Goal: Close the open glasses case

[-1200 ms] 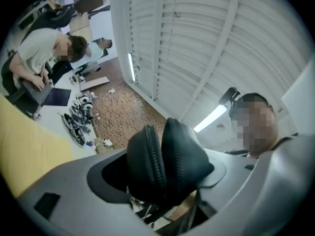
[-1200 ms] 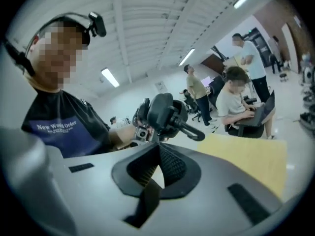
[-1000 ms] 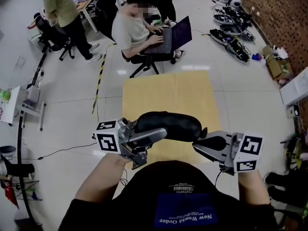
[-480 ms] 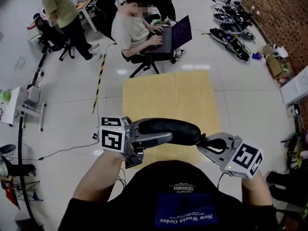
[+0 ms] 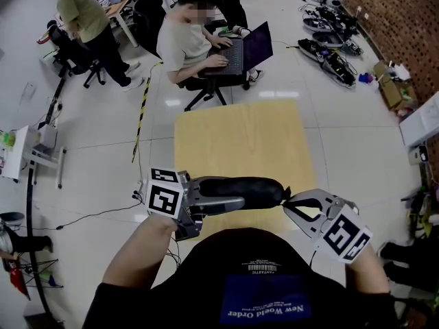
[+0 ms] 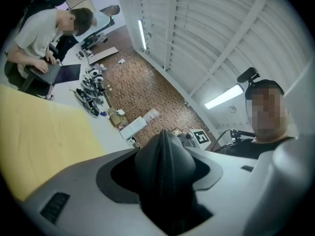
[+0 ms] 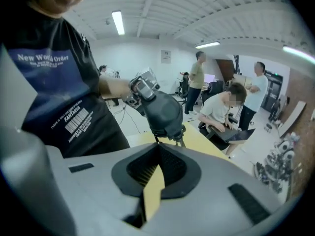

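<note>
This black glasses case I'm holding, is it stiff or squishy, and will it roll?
Probably fairly stiff: the glasses case keeps its bulged shape between the left gripper's jaws, which have just been closing on it. Its smooth, leathery skin might slip. The rounded shell may rock rather than roll when set down.

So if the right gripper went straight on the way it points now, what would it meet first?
The black glasses case, almost at once: its end with the metal zipper pulls sits right at the shut tips of the right gripper, held by the left gripper. They may already touch.
</note>
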`<state>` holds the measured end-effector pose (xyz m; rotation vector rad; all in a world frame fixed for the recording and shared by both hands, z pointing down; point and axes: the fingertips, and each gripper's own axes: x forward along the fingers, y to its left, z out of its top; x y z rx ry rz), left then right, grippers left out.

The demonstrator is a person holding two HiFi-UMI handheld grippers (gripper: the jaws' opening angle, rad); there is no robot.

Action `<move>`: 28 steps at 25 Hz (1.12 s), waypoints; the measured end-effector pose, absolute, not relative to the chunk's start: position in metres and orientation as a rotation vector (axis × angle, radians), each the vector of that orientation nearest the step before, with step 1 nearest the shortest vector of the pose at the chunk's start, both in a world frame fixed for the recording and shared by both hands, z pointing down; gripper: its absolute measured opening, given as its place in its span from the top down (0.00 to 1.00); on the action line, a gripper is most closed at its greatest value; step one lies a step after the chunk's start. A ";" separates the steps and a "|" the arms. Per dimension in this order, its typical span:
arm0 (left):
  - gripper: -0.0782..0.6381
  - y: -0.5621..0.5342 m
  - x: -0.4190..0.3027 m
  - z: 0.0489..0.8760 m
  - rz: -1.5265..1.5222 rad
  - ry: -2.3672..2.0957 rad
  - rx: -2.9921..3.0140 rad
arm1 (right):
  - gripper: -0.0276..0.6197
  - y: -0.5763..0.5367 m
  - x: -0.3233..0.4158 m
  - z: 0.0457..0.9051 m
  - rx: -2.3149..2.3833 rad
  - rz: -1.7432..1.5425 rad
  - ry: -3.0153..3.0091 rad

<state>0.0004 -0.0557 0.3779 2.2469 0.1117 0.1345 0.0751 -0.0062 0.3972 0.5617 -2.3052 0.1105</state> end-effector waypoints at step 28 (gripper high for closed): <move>0.52 -0.058 -0.001 0.372 0.021 0.127 2.151 | 0.95 -0.004 0.069 0.385 0.507 0.515 -2.660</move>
